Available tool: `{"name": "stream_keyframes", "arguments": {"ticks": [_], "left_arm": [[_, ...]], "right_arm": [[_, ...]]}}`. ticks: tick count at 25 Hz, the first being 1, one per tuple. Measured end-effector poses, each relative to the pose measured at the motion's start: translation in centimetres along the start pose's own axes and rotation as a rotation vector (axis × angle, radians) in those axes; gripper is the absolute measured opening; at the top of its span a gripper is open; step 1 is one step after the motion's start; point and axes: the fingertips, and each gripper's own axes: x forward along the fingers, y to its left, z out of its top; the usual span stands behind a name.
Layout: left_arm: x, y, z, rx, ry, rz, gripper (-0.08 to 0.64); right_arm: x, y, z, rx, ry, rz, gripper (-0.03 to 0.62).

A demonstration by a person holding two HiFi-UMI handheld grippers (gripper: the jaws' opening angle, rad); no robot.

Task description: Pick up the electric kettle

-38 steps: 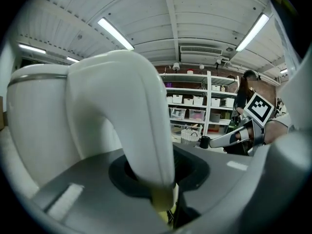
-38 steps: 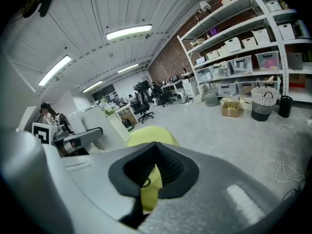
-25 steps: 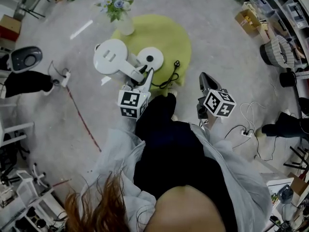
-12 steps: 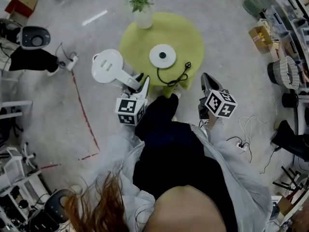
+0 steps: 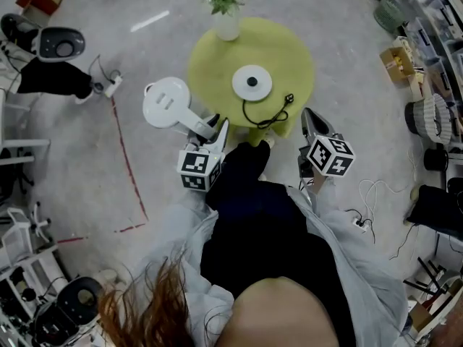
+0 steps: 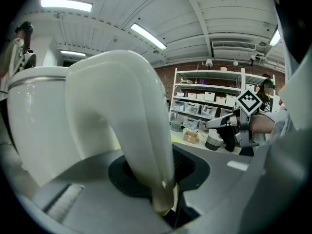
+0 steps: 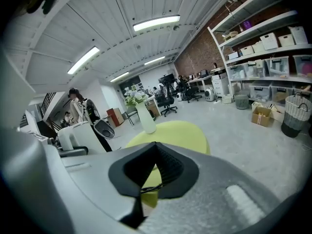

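Observation:
The white electric kettle [image 5: 166, 101] hangs in the air left of the round yellow table [image 5: 289, 56], clear of its edge. My left gripper [image 5: 215, 125] is shut on the kettle's curved white handle [image 6: 131, 130], which runs down between the jaws; the kettle's body [image 6: 34, 116] fills the left of the left gripper view. The kettle's round white base [image 5: 252, 82] with a black cord [image 5: 268, 114] lies on the table. My right gripper [image 5: 311, 125] hovers at the table's near edge, shut and empty; the right gripper view shows its jaws [image 7: 155, 152] closed over the table.
A white vase of flowers [image 5: 226, 20] stands at the table's far edge. A red tape line [image 5: 123, 157] crosses the floor on the left. A power strip with cables [image 5: 359, 223] lies at the right, with shelves and bins [image 5: 427, 63] beyond. A person [image 7: 80, 111] stands in the distance.
The kettle, held by the left gripper, has moved left, away from its base and off the table's edge. The right gripper has stayed near the table's front edge.

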Motion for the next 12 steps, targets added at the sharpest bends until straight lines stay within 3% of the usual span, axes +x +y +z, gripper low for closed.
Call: {"name": "stream_keyframes", "arguments": {"ticks": [12], "left_arm": [[0.45,-0.54,-0.04,-0.03,-0.008,-0.015,0.106]], "right_arm": [[-0.12,0.52,-0.12,-0.009,0.013,0.015,0.002]]}}
